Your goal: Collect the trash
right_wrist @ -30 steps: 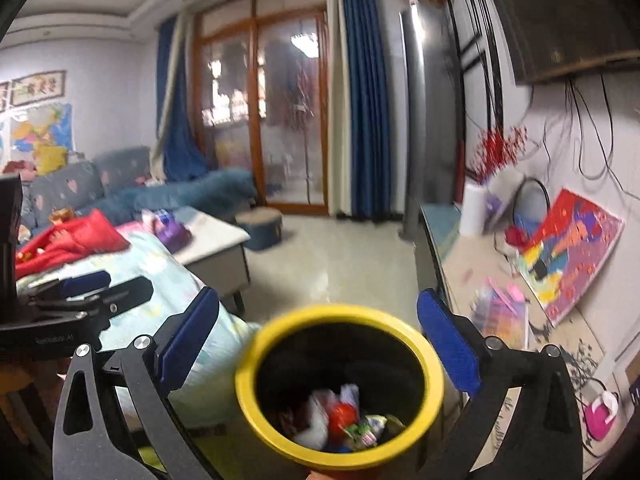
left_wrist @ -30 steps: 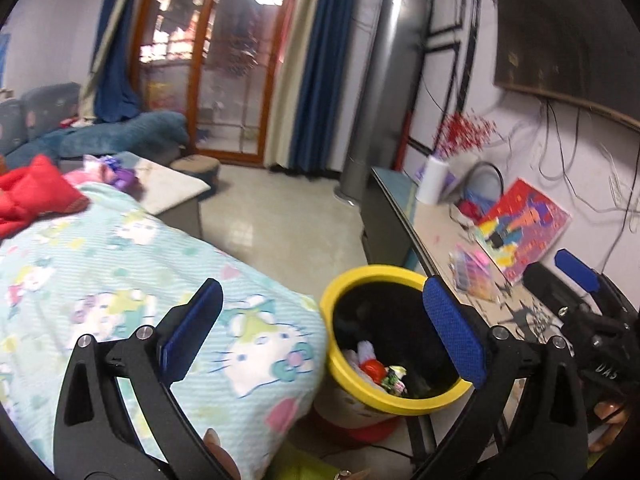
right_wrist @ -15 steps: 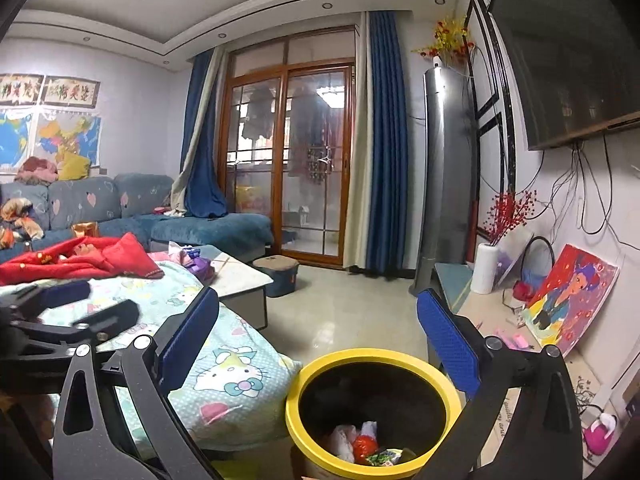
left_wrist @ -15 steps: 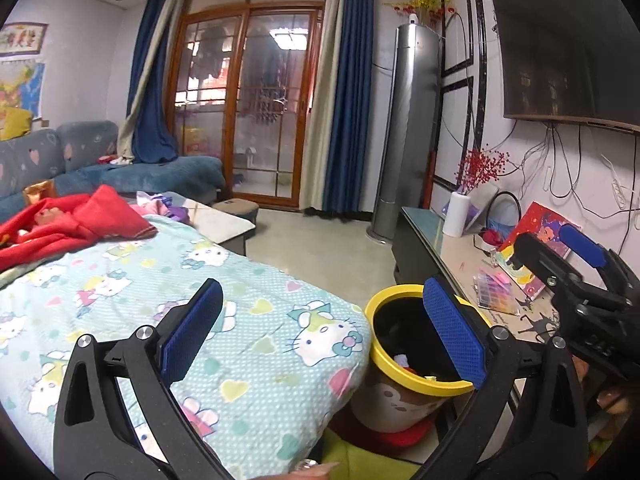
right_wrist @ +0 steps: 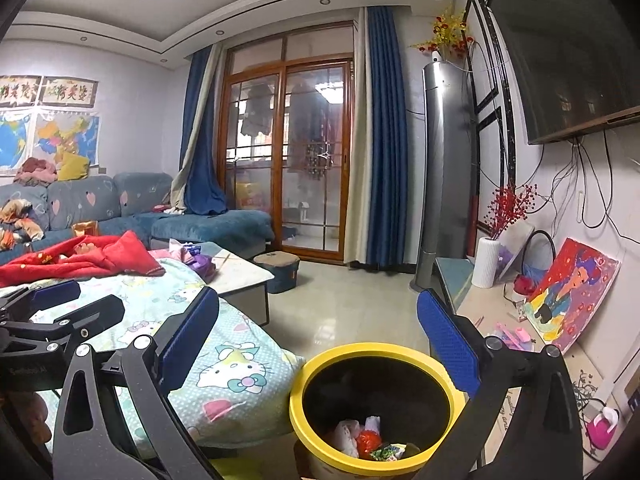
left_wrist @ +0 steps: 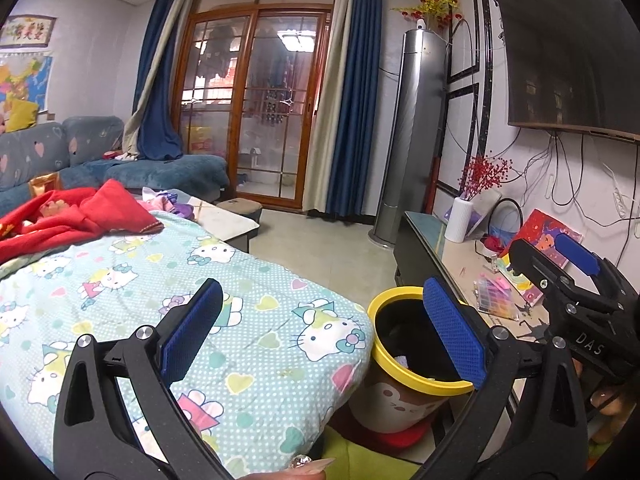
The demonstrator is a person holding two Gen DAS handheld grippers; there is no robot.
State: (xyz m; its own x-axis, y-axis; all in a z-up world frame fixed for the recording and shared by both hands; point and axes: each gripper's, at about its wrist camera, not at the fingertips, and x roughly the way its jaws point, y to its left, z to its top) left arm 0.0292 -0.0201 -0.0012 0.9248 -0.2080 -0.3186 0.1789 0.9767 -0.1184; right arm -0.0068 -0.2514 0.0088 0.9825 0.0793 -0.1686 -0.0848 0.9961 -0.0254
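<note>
Both claws spread wide, nothing pinched in either. Left claw (left_wrist: 324,332) hanging over the edge of the Hello Kitty blanket (left_wrist: 240,320), blue pads well apart, with the yellow-rimmed trash bin (left_wrist: 404,380) just past its right finger. Right claw (right_wrist: 318,344) hovering above that same bin (right_wrist: 320,368), looking down into the dark inside.

Trash (right_wrist: 368,442) sitting at the bottom of the bin: white crumpled bits, something round and red, a small colourful wrapper (can't make out more than that). From the left wrist view only a scrap of white peeking out inside.

Bin standing on the floor between the blanket-covered bed and the low desk (right_wrist: 492,308) along the right wall, touching or nearly touching the blanket edge. On that desk: white ribbed vase (right_wrist: 485,257) with red berries, a bright painting (right_wrist: 572,292) leaning on the wall, small pink clutter. Red cloth (left_wrist: 80,212) heaped at the far end of the bed.
</note>
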